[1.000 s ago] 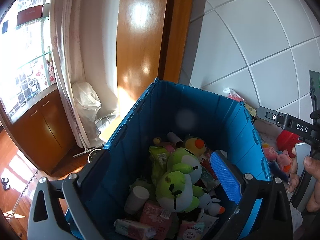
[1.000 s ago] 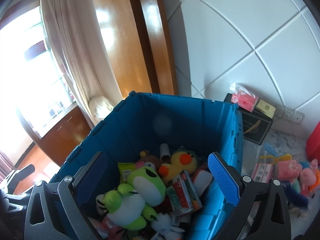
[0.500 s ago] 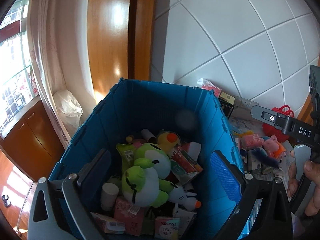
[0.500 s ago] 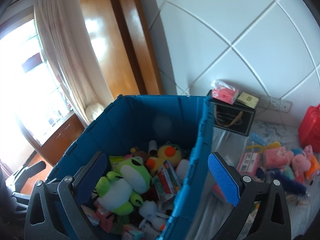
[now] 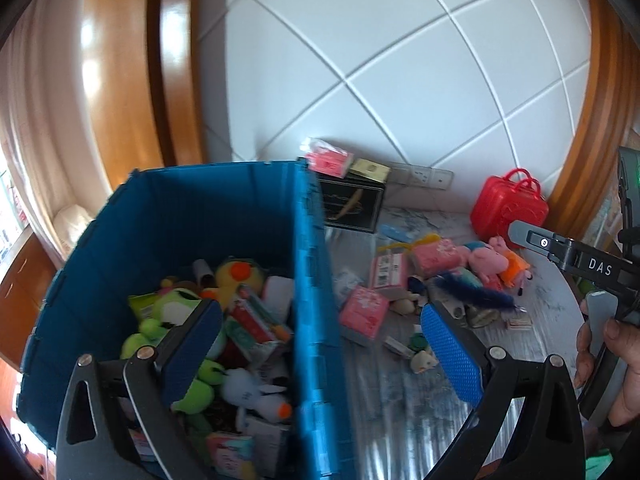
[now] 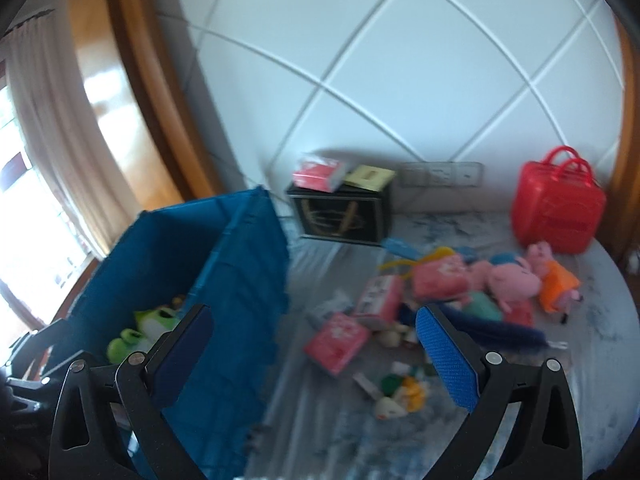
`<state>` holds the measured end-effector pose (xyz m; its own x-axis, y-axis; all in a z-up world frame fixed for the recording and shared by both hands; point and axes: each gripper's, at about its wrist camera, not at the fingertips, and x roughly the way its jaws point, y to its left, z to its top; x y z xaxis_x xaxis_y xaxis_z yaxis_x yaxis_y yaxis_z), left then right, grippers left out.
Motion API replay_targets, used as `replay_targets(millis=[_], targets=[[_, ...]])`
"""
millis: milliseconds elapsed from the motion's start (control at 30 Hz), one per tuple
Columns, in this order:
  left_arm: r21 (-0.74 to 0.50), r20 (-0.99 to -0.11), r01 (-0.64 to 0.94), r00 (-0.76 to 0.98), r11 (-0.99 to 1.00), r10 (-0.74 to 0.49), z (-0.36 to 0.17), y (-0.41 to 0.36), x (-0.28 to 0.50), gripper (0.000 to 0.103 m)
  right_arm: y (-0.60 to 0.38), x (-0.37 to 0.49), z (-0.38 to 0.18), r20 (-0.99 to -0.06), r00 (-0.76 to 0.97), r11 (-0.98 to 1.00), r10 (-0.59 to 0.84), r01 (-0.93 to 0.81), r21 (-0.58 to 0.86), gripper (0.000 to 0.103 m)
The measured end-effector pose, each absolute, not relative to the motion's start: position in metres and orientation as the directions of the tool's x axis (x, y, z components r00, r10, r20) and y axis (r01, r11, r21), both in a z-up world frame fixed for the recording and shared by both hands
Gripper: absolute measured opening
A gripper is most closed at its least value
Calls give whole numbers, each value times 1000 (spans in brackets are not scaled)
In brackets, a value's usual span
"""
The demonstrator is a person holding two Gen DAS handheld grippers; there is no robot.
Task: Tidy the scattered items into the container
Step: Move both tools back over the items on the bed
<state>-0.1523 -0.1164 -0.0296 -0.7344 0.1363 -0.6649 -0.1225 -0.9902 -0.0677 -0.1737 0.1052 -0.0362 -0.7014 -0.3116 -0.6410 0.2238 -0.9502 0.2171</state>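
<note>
Left claw spread wide, nothing between the pads, straddling the right wall of the blue crate: left pad over the crate's contents, right pad over the surface. Right claw also spread and empty, hanging over the crate's right wall and the loose pile (this view is motion-blurred). Right claw's handle, marked DAS, visible at the right edge of the left view with a hand wrapped round it.

Crate already loaded: green frog plush, yellow duck plush, white plush with orange beak, assorted snack packets.

Still scattered on the marbled surface, right of the crate: pink tissue pack closest to the crate, pink boxed item just behind it, pink pig plush with a second pig in orange beside it, dark blue feather, small bits near the right pad (too blurred to identify).

Further back: red toy suitcase against the wall, black box with a red pack and a yellow card on top, just behind the crate's far corner.
</note>
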Motion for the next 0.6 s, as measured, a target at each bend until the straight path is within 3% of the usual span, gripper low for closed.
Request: replay_targets(millis=[333, 600], targets=[[-75, -739, -236, -639, -969, 213, -82, -5, -163, 101, 242, -163, -72, -711, -683, -981, -166, 43, 188, 103], [-61, -811, -277, -546, -959, 210, -162, 62, -180, 101, 328, -151, -111, -773, -628, -983, -88, -68, 168, 103]])
